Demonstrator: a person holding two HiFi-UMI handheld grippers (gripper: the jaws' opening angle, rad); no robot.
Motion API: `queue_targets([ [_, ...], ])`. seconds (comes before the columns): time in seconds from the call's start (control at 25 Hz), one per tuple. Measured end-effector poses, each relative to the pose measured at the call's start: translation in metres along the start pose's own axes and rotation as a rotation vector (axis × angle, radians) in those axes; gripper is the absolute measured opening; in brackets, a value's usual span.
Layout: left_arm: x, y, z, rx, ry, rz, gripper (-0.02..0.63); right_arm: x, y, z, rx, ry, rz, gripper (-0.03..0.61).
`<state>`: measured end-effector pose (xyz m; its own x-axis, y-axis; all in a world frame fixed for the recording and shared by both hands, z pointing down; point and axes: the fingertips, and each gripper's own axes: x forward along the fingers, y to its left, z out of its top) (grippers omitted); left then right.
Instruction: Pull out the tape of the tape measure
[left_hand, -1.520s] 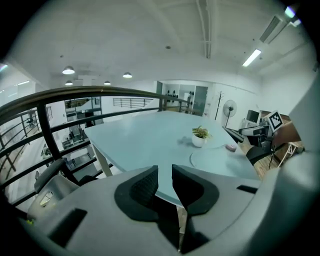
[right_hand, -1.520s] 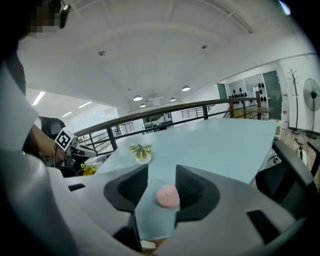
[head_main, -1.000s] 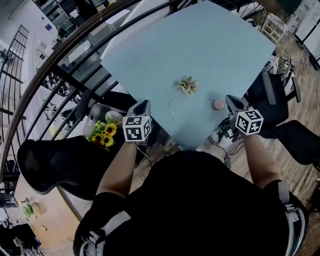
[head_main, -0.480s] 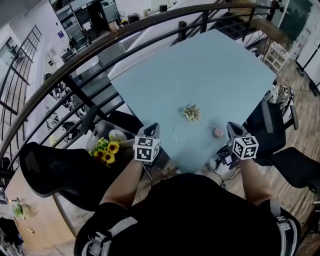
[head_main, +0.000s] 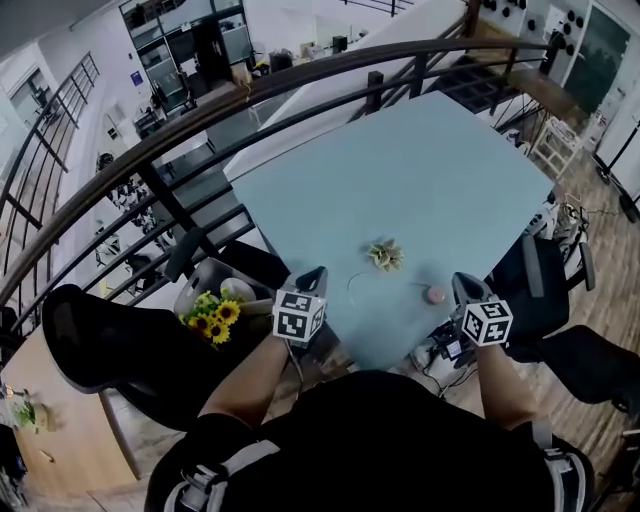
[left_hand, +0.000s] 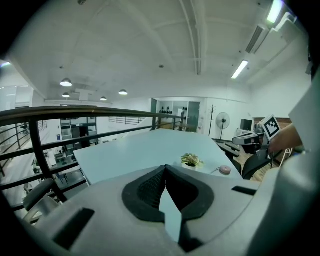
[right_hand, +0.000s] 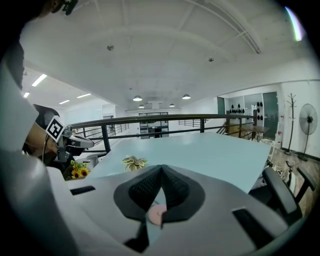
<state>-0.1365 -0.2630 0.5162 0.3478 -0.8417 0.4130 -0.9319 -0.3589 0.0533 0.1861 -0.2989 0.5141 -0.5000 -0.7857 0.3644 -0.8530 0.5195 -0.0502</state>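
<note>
The small pink round tape measure (head_main: 435, 294) lies near the front edge of the pale blue table (head_main: 420, 170). A thin pale strip (head_main: 352, 283) curves from it toward the left. My left gripper (head_main: 316, 272) hovers at the table's front left edge, jaws shut and empty, well left of the tape measure (left_hand: 225, 170). My right gripper (head_main: 462, 282) is just right of the tape measure, also shut with nothing held. Past its closed pads the pink case (right_hand: 156, 215) shows just below.
A small potted plant (head_main: 385, 255) stands on the table behind the tape measure. Sunflowers (head_main: 212, 315) in a grey bin sit left of the table, by a black chair (head_main: 110, 340). A dark railing (head_main: 200, 110) runs behind. Another chair (head_main: 540, 280) stands at the right.
The head view has tilted up and shows more of the hall. Both grippers have drawn back a little toward the table's front edge. The tape measure has not moved.
</note>
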Motion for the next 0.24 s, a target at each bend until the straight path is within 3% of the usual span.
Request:
queue_targets([
  [0.24, -0.004, -0.016, -0.009, 0.013, 0.021, -0.030, 0.009, -0.014, 0.006, -0.004, 0.014, 0.000, 0.008, -0.003],
])
